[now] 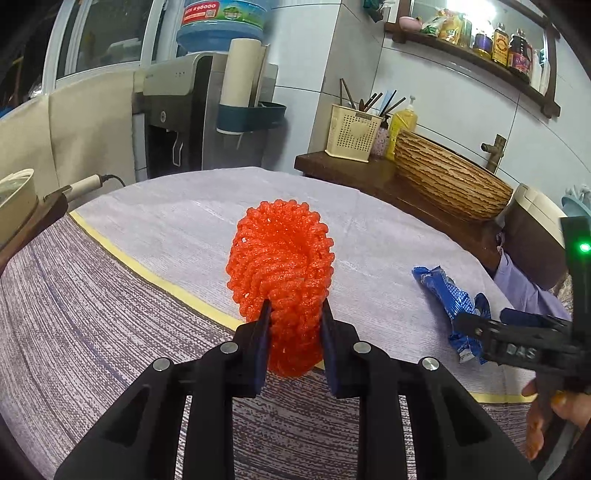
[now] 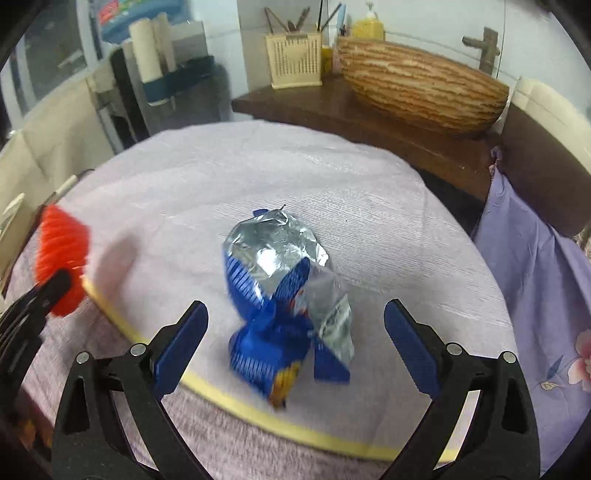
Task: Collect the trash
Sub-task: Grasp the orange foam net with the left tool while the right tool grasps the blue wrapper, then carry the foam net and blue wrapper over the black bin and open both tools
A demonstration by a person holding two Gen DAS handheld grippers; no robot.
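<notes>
**Foam net in hand, wrapper next**

The left gripper (image 1: 295, 306) is clamped on the orange foam net (image 1: 280, 273), raised off the cloth for carrying. The right gripper (image 2: 295, 325), jaws wide apart, brackets the blue foil wrapper (image 2: 284, 306) lying on the table (image 2: 369, 177), its print blurred. At eleven o'clock, the water jug (image 1: 221, 22) label's digits are barely legible.

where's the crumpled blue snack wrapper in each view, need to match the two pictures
Left wrist view: the blue snack wrapper lies at the right on the pale cloth, its near end behind the right hand-held gripper.
Right wrist view: the wrapper lies in the centre, silver inside showing, between the open fingers.
Shared landmark: the woven basket on the wooden counter behind the table.
</notes>
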